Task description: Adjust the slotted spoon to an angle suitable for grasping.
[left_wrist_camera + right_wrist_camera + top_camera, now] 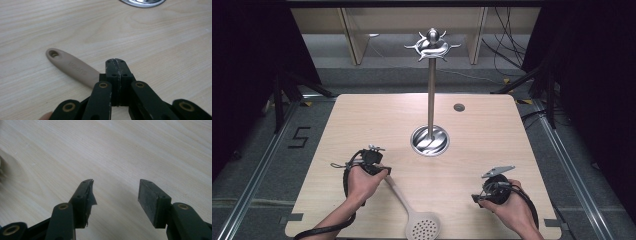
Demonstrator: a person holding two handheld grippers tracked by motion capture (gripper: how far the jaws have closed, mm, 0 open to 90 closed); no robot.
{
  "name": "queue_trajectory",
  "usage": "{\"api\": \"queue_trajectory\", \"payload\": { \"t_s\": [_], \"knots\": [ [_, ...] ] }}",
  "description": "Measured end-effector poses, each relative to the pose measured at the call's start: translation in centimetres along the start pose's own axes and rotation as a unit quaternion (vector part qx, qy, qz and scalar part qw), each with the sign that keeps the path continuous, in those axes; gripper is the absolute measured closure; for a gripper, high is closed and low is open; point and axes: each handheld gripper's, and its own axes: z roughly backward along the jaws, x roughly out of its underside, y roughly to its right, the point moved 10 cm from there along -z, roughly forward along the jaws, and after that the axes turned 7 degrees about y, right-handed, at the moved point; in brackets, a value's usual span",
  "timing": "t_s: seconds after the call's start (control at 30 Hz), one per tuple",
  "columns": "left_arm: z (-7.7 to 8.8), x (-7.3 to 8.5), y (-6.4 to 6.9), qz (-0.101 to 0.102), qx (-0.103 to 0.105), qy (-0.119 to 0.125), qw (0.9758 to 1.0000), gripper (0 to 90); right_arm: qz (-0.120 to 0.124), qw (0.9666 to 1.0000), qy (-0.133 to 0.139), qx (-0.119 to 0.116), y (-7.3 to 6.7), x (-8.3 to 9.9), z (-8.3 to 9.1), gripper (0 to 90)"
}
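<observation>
On skimmer handle (75, 69) — embossed lettering, illegible

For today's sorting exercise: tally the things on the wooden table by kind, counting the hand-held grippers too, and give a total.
Slotted spoon: 1
Metal utensil stand: 1
Hand-held grippers: 2 (left gripper, right gripper)
Total: 4

The high view looks forward and down from above onto the whole wooden table (492, 145). Each gripper view sits low and close, looking along its own jaws across the tabletop. The left gripper view shares the skimmer's handle (72, 67) with the high view.
</observation>
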Motion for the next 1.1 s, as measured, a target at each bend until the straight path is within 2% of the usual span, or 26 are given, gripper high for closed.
{"api": "queue_trajectory", "payload": {
  "t_s": [0.07, 0.1, 0.13, 0.23, 0.27, 0.3, 0.33, 0.37, 0.4, 0.43, 0.47, 0.6, 0.83, 0.87, 0.9, 1.07, 1.1],
  "knots": [
    [-0.3, 0.1, 0.6, -0.009, 0.005, -0.004, 0.9999, 89.4, -0.001, 1.0, -0.002, -0.001, 0.0, 0.1, 0.0, 45.9],
    [-0.6, 0.2, 1.3, -0.013, 0.01, -0.009, 0.9998, 89.4, -0.001, 1.0, -0.003, 0.0, 0.0, 0.1, -0.1, 45.7],
    [-0.6, 0.2, 1.3, -0.013, 0.01, -0.009, 0.9998, 89.4, -0.001, 1.0, -0.003, 0.0, 0.0, 0.1, -0.1, 45.7],
    [-0.8, 0.8, 2.6, -0.031, 0.024, -0.023, 0.999, 89.5, -0.001, 1.0, -0.003, -0.001, 0.0, 0.1, 0.0, 45.6],
    [-1.0, 1.4, 3.5, -0.05, 0.035, -0.032, 0.9976, 89.5, -0.002, 1.0, -0.004, -0.001, 0.0, 0.2, -0.1, 45.5],
    [-1.0, 1.4, 3.5, -0.05, 0.035, -0.032, 0.9976, 89.6, -0.002, 1.0, -0.004, -0.001, 0.0, 0.2, -0.1, 45.4],
    [-1.2, 2.0, 4.3, -0.065, 0.043, -0.043, 0.996, 89.5, -0.003, 1.0, -0.004, -0.001, 0.0, 0.2, -0.1, 45.3],
    [-1.2, 2.0, 4.3, -0.065, 0.043, -0.043, 0.996, 89.5, -0.003, 1.0, -0.004, -0.001, 0.0, 0.2, -0.1, 45.3],
    [-1.4, 2.6, 4.8, -0.077, 0.042, -0.055, 0.9946, 89.6, -0.001, 1.0, -0.004, -0.001, 0.0, 0.2, -0.1, 45.2],
    [-1.4, 3.0, 5.2, -0.081, 0.047, -0.06, 0.9938, 89.5, -0.002, 1.0, -0.005, -0.001, 0.0, 0.2, -0.1, 45.2],
    [-1.4, 3.0, 5.2, -0.081, 0.047, -0.06, 0.9938, 89.6, -0.002, 1.0, -0.005, -0.001, 0.0, 0.2, -0.1, 45.2],
    [-1.4, 3.9, 5.8, -0.102, 0.051, -0.071, 0.9909, 89.6, -0.002, 1.0, -0.005, -0.002, 0.0, 0.2, -0.1, 45.0],
    [-1.3, 4.6, 5.9, -0.115, 0.05, -0.089, 0.9881, 89.5, -0.006, 0.9999, -0.007, -0.003, -0.1, 0.3, -0.1, 44.6],
    [-1.1, 4.7, 5.7, -0.13, 0.049, -0.101, 0.9851, 89.5, -0.006, 1.0, -0.006, -0.002, -0.1, 0.2, -0.2, 44.5],
    [-1.2, 4.7, 5.9, -0.118, 0.046, -0.091, 0.9878, 89.6, -0.007, 0.9999, -0.009, -0.003, -0.1, 0.3, -0.2, 44.5],
    [-1.0, 4.9, 5.6, -0.123, 0.048, -0.099, 0.9863, 89.5, -0.008, 0.9999, -0.01, -0.003, -0.1, 0.3, -0.2, 44.2],
    [-1.0, 5.0, 5.7, -0.114, 0.055, -0.098, 0.9871, 89.5, -0.009, 0.9999, -0.011, -0.004, -0.2, 0.4, -0.2, 44.1]
  ]
}}
